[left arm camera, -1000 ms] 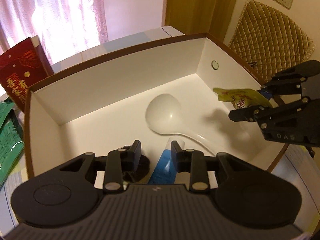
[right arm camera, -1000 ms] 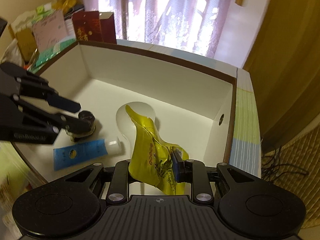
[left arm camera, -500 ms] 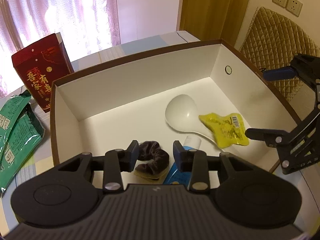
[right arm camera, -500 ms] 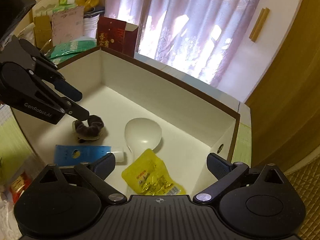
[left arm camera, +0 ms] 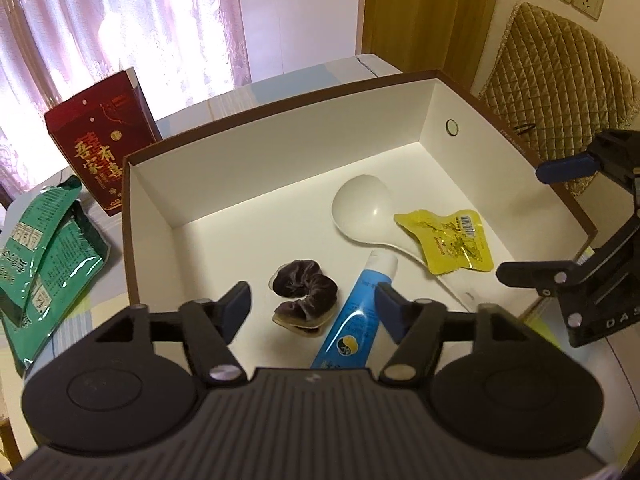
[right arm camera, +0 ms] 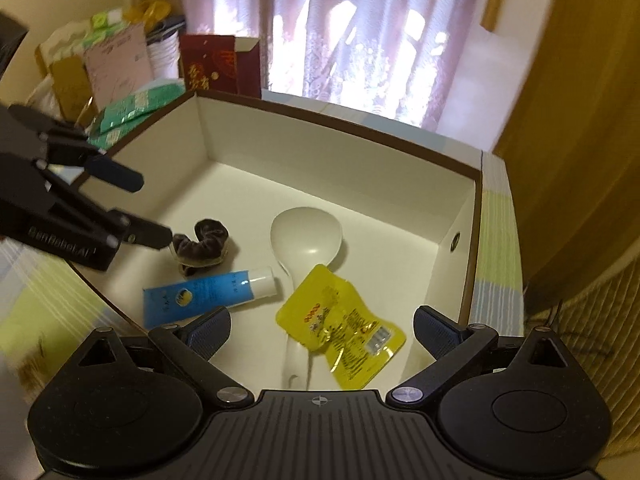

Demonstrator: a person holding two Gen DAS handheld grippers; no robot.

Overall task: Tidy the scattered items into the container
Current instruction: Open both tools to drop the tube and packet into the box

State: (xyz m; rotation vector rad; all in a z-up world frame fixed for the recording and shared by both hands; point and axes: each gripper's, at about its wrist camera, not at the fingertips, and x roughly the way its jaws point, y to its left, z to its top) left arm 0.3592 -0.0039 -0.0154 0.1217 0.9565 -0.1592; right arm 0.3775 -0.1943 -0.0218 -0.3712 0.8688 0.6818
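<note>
Looking from the left wrist, green packets (left arm camera: 44,252) lie left of the box (left arm camera: 280,128); left tongs (left arm camera: 312,304), empty, are spreading above the scrunchie (left arm camera: 306,294). Right wrist: right tongs (right arm camera: 322,330) gape wide (nothing held) over the yellow pouch (right arm camera: 340,330) inside, with far-left clutter (right arm camera: 100,68).

Scrunchie (left arm camera: 304,296), tube (left arm camera: 356,312), spoon (left arm camera: 364,210), pouch (left arm camera: 448,246) inside box (left arm camera: 280,164).

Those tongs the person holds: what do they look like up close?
Both are matte black plastic. Each has a ribbed body, two round discs at its sides and silver rivets on jointed link arms. The left tongs and the right tongs end in dark blue padded fingertips. White lettering marks their sides, partly cut off. No cables or sleeves are visible.
</note>
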